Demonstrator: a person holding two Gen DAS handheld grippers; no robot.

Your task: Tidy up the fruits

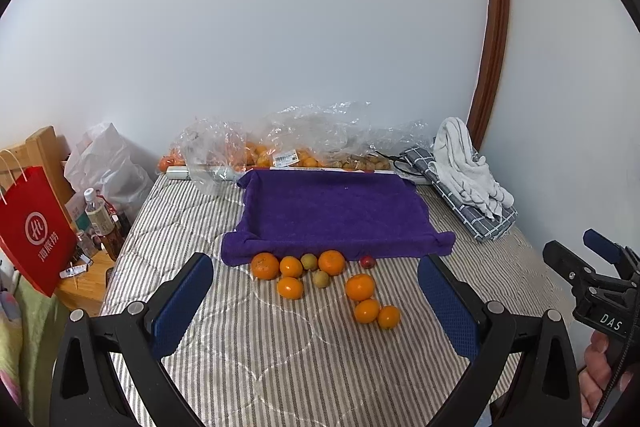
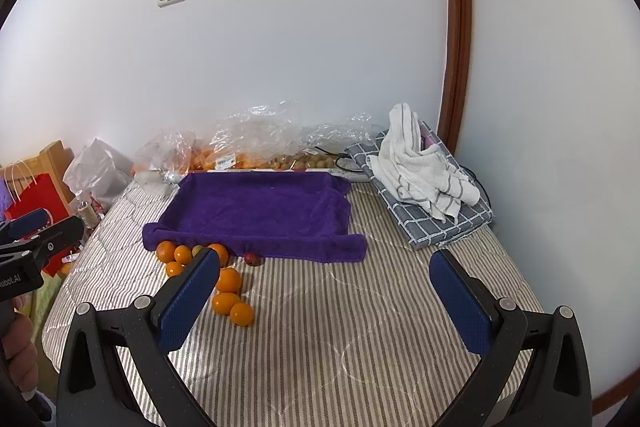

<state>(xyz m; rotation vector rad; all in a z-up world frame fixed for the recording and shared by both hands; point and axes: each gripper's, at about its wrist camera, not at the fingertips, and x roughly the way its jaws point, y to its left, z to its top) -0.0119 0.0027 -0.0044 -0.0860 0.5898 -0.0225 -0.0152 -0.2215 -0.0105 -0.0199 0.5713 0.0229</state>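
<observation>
- Left gripper (image 1: 316, 301) hovers above the striped mattress (image 1: 280, 367), fingers wide apart, nothing between them.
- Oranges (image 1: 360, 287) and small fruits lie clustered against the purple towel's (image 1: 332, 207) near edge.
- Right gripper (image 2: 324, 295) likewise spread, holding nothing.

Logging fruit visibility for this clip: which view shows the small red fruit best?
The left wrist view: the small red fruit sits unobstructed at the purple towel's front edge. In the right wrist view the fruit is also visible but smaller and darker, in the towel's shadow.
</observation>
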